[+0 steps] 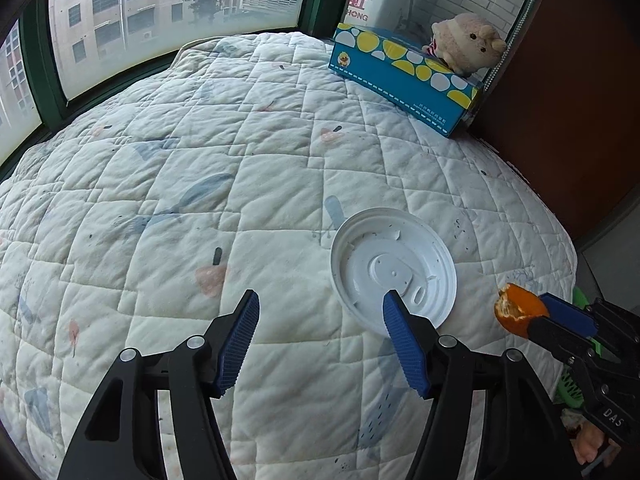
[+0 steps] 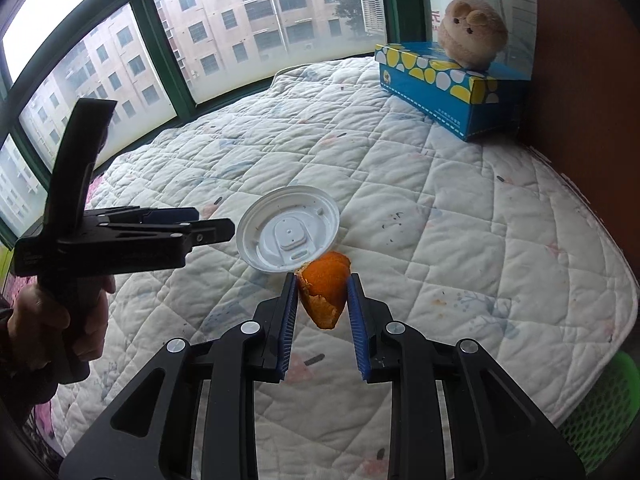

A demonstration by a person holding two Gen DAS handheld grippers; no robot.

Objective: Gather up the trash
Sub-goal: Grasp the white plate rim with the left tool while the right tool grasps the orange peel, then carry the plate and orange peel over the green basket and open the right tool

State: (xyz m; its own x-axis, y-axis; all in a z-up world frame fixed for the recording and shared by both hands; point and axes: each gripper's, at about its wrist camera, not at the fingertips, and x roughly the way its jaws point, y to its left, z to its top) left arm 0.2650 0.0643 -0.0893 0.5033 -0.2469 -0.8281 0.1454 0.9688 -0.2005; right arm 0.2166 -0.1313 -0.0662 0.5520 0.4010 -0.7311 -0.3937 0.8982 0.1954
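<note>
Green-framed windows with apartment blocks outside run along the far side of a bed (image 1: 200, 152) covered by a white quilted pad with faint printed shapes. At the far right corner a blue tissue box (image 2: 452, 88) with yellow and white dots lies on the pad, and a beige plush toy (image 2: 472, 32) rests on top of it.

A white plastic cup lid (image 1: 394, 264) lies upside down on the quilt. The left hand-held gripper (image 1: 320, 340) hangs over its near edge with its blue pads spread apart and nothing between them; one pad is above the lid's rim.

The right hand-held gripper (image 2: 322, 300) is pinching a piece of orange peel (image 2: 324, 288), held just beside the lid. A green mesh basket (image 2: 600, 420) shows past the bed's near right edge.
</note>
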